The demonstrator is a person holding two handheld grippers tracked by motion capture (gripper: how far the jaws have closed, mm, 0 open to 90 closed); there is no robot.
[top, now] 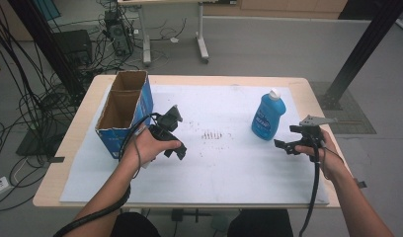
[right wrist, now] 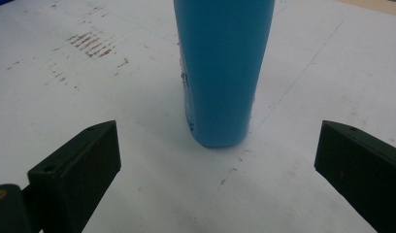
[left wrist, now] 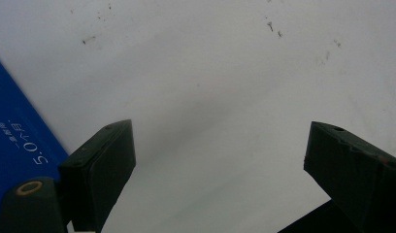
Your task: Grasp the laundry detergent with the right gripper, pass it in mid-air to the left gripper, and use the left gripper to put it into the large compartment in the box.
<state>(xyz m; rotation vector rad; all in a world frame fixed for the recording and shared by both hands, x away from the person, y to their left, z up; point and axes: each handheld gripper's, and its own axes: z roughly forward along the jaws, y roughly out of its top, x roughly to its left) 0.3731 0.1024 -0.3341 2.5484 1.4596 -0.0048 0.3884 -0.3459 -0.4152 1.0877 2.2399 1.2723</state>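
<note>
Here, one table (top: 51,182) carried one white sheet (top: 224,168), and on it, from left to right, stood one open cardboard box (top: 124,112) with two compartments, then the left gripper (top: 176,150), one blue bottle (top: 268,117) and the right gripper (top: 284,146). The left gripper, just beside the box, had its jaws wide apart over the bare sheet and held nothing. The bottle stood upright with one white cap. The right gripper pointed at the bottle, near it but not touching, its jaws spread wide and empty.
</note>
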